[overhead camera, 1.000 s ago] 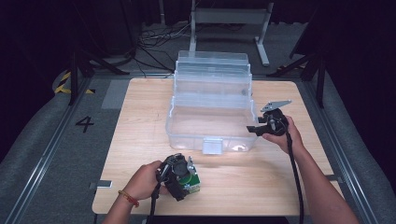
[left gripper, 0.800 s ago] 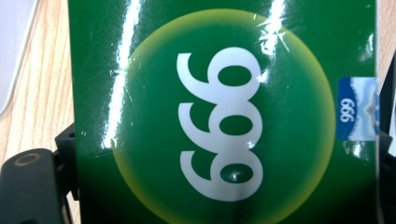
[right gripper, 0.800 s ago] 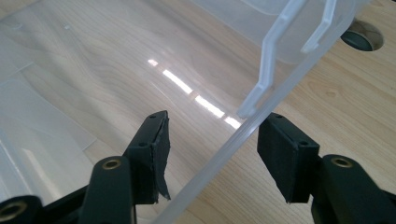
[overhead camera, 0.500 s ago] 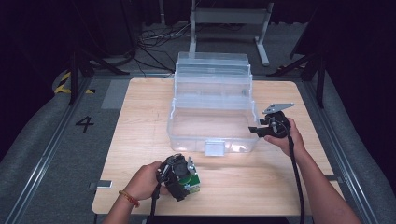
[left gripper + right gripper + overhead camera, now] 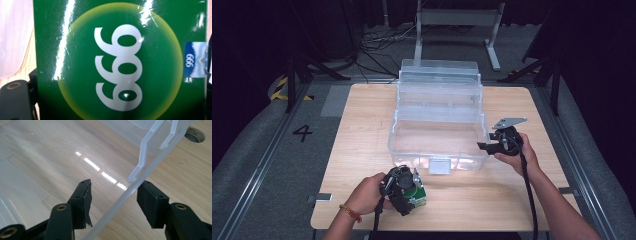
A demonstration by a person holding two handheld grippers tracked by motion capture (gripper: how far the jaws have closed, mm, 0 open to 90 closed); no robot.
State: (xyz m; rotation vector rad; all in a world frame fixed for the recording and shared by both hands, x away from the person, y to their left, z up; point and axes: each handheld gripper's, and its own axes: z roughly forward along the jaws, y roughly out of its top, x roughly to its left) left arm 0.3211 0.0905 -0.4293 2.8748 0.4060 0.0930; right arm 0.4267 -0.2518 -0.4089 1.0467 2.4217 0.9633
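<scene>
The left gripper [image 5: 404,192] has its fingers clenched on a glossy green carton with white numerals [image 5: 120,62], near the wooden surface's [image 5: 362,130] front edge. The right gripper [image 5: 113,202] is released, its fingers straddling the right rim of the empty clear plastic tiered box [image 5: 437,135] without pressing. The carton lies front-left of that box, so the left hand is nearer.

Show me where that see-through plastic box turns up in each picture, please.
High view: the clear box stands open mid-table, between the two hands.
Right gripper view: its rim runs diagonally between the open right claw pads, untouched.
Left gripper view: probably the pale blur at the left edge, beside the green pack.
Shared landmark: the wooden table.
</scene>
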